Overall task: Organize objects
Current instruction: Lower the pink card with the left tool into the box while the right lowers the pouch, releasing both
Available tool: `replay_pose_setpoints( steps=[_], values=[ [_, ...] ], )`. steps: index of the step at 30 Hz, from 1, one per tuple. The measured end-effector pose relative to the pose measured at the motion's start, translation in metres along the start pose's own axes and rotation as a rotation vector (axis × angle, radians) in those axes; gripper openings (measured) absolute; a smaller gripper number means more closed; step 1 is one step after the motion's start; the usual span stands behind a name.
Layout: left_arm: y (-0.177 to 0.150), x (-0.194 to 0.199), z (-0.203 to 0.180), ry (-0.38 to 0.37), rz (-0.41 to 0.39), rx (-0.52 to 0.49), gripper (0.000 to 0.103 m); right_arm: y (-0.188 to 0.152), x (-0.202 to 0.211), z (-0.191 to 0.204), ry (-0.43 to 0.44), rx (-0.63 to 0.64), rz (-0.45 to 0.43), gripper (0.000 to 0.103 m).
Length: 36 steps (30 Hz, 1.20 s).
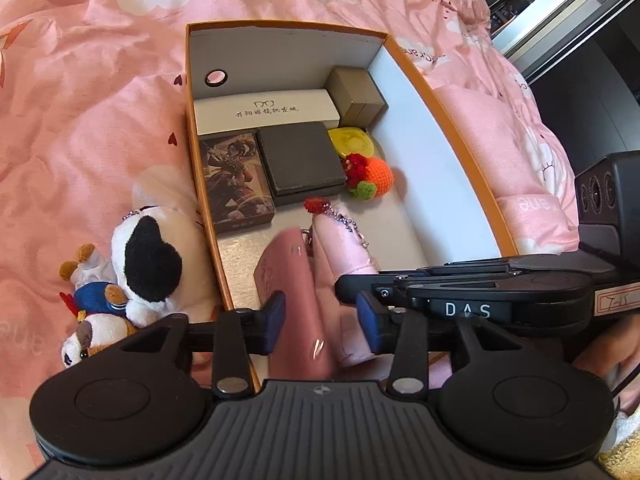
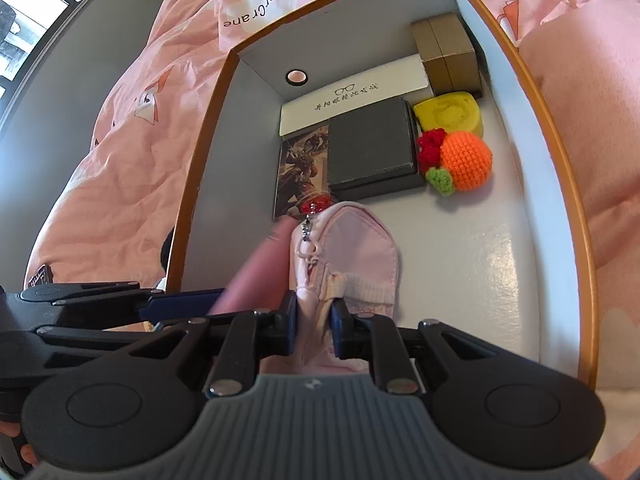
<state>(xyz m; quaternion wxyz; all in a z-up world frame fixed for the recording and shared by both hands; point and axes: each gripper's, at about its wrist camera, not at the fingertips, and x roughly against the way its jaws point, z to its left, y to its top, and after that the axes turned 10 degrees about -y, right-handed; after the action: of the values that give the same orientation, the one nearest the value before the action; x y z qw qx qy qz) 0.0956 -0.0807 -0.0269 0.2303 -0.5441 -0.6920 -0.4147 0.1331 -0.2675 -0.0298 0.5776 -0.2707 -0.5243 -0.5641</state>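
Note:
An orange-rimmed box (image 1: pixel 452 128) lies on the pink bed, also in the right wrist view (image 2: pixel 560 152). My left gripper (image 1: pixel 322 326) is shut on a dark pink wallet (image 1: pixel 292 292), held over the box's near end. My right gripper (image 2: pixel 314 326) is shut on a light pink zip pouch (image 2: pixel 352 248), beside the wallet (image 2: pixel 260 268). The pouch (image 1: pixel 344 240) carries a red charm (image 1: pixel 316 205) on a chain. The right gripper's fingers (image 1: pixel 440 280) cross the left wrist view.
In the box lie a white glasses case (image 1: pixel 264 112), a brown carton (image 1: pixel 356 92), a dark grey box (image 1: pixel 300 160), a picture card box (image 1: pixel 234 182), a yellow piece (image 1: pixel 352 142) and a crochet orange (image 1: pixel 376 178). Plush toys (image 1: pixel 136 268) lie left of the box.

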Motion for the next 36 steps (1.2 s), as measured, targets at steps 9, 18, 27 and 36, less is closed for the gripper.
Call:
replay_pose_setpoints(
  steps=[9, 18, 27, 36],
  values=[
    [0.006, 0.041, 0.026, -0.186, -0.136, 0.097, 0.056, 0.005, -0.004, 0.003, -0.011, 0.012, 0.023, 0.018],
    [0.012, 0.070, 0.061, -0.206, -0.225, 0.190, 0.056, 0.010, -0.014, 0.014, 0.009, 0.065, 0.053, 0.018],
    [0.001, 0.066, 0.080, -0.194, -0.193, 0.247, 0.056, 0.007, -0.022, 0.035, 0.022, 0.118, 0.013, 0.018],
    [-0.005, 0.066, 0.075, -0.141, -0.181, 0.220, 0.056, 0.003, -0.023, 0.032, 0.031, 0.089, 0.013, 0.025]
  ],
)
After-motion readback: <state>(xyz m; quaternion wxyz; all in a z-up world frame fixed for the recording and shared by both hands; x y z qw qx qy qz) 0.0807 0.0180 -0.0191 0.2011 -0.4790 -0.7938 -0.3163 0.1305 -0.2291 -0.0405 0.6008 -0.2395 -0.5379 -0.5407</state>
